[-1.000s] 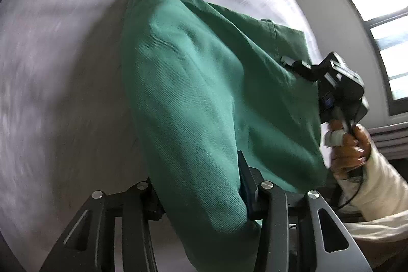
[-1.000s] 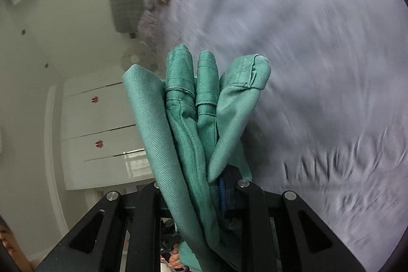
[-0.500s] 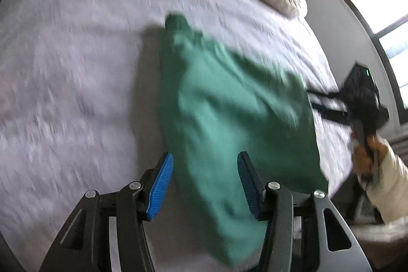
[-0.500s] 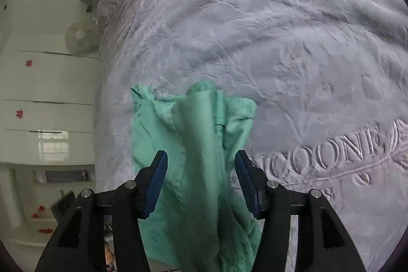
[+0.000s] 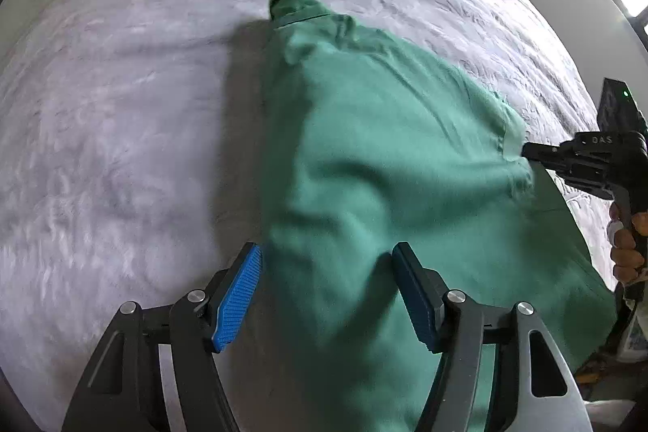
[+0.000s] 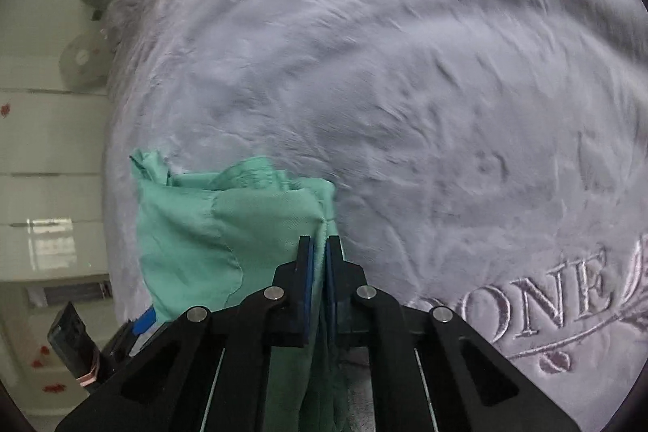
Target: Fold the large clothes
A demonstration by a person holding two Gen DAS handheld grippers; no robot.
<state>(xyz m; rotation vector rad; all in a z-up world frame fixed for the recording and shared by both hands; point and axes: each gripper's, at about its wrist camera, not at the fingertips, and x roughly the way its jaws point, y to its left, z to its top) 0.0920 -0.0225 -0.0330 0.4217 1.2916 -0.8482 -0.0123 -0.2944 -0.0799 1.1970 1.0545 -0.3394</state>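
A grey blanket (image 5: 121, 108) fills my view, the green garment (image 5: 364, 156) lying across its centre. My left gripper (image 5: 326, 294) is opening, cloth loose between its jaws; at three o'clock my right gripper (image 6: 319, 270) closes, pinching the garment's edge.

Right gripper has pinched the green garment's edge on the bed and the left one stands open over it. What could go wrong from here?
1. The right gripper is closing on only a thin edge of the green garment; a pull may slip it free.
2. The left gripper is opening with its pads off the cloth, so that side can slump and bunch.
3. The garment lies rumpled on the grey bedspread; folding now may trap creases.
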